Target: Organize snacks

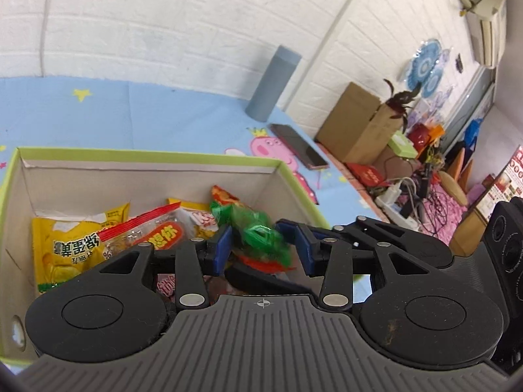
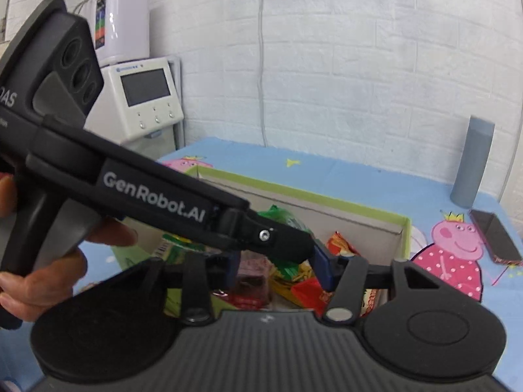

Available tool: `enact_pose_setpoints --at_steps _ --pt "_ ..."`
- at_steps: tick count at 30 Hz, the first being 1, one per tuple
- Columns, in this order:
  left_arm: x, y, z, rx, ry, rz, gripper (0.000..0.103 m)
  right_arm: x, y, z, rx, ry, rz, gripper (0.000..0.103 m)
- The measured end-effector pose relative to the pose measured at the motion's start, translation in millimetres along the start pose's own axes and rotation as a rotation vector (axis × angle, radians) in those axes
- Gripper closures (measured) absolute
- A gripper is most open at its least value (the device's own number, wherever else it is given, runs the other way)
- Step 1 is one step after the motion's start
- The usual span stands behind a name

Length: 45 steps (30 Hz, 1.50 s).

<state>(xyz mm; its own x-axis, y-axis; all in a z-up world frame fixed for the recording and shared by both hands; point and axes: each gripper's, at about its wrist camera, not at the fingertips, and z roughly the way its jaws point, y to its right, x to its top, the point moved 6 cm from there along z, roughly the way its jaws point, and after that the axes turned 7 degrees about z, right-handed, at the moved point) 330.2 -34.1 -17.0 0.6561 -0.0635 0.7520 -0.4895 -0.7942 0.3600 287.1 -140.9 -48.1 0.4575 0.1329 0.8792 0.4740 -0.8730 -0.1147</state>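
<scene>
A cardboard box with a green rim (image 1: 147, 156) stands on the blue mat and holds several snack packets, among them a yellow one (image 1: 65, 245) and a clear one with a red strip (image 1: 143, 228). Over the box, my left gripper (image 1: 264, 248) is open; a blurred green packet (image 1: 261, 238) sits loose between its blue pads (image 1: 224, 248). My right gripper (image 2: 278, 269) is also open above the box rim (image 2: 294, 192), with a blurred dark red packet (image 2: 251, 277) in its gap. The left tool's black body (image 2: 153, 192) crosses that view, held by a hand (image 2: 42, 274).
A grey-blue cylinder (image 1: 273, 85) and a dark phone (image 1: 297, 147) lie on the mat beyond the box. A brown carton (image 1: 353, 124) and cables sit by the right wall. A white machine with a screen (image 2: 143, 98) stands at the mat's left corner.
</scene>
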Motion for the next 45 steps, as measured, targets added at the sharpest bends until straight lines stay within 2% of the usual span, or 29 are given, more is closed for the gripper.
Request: enact_pose_setpoints --at_steps 1,2,3,6,8,11,14,18,21,23,26,30,37,42,45 --pt "-1.4 -3.2 2.7 -0.001 -0.003 -0.012 0.064 -1.4 2.1 2.4 0.006 -0.001 0.003 0.028" --pt "-2.4 -5.5 2.7 0.002 0.0 -0.024 0.055 -2.4 2.8 2.4 0.01 0.001 -0.001 0.027" --pt "-2.4 -6.6 0.7 0.003 0.011 -0.029 0.051 -1.9 1.8 1.0 0.012 0.006 -0.007 0.026" --pt "-3.7 -1.3 -22.0 -0.011 0.056 -0.042 0.05 1.0 -0.4 -21.6 0.008 0.054 -0.008 0.019" --pt "-8.3 7.6 -43.6 -0.033 0.087 -0.032 0.046 0.0 -3.9 -46.7 0.007 0.094 -0.008 0.009" --pt "-29.1 22.1 -75.2 -0.03 0.113 -0.009 0.041 -17.6 -12.3 -89.8 0.008 0.137 0.002 0.01" --pt "-59.0 34.6 -92.7 -0.034 0.103 -0.008 0.041 -48.4 -18.9 -116.1 0.039 0.112 0.068 0.01" --pt "-95.7 54.8 -89.1 -0.005 0.036 0.043 0.044 -86.2 -17.9 -107.6 0.061 0.012 0.149 0.01" --pt "-104.9 62.0 -69.1 0.03 -0.03 0.094 0.055 -97.8 -9.6 -87.7 0.076 -0.052 0.208 0.01" --pt "-113.1 61.0 -55.4 0.043 -0.087 0.089 0.062 -102.3 -10.2 -72.6 0.113 -0.094 0.25 0.01" --pt "-122.4 63.3 -54.8 0.012 -0.11 0.068 0.067 -103.9 -19.8 -72.0 0.148 -0.101 0.268 0.009" --pt "-137.8 70.8 -77.8 -0.007 -0.087 0.033 0.066 -106.5 -47.1 -97.9 0.162 -0.073 0.218 0.009" --pt "-195.4 94.6 -137.6 -0.043 -0.065 -0.025 0.064 -143.6 -101.6 -154.7 0.15 -0.053 0.177 0.009" --pt "-226.3 117.0 -158.0 -0.031 -0.062 0.051 0.062 -176.9 -122.3 -186.0 0.161 -0.065 0.247 0.009" --pt "-227.9 122.5 -174.5 -0.002 -0.03 0.088 0.063 -186.8 -125.2 -193.4 0.142 -0.083 0.266 0.01"
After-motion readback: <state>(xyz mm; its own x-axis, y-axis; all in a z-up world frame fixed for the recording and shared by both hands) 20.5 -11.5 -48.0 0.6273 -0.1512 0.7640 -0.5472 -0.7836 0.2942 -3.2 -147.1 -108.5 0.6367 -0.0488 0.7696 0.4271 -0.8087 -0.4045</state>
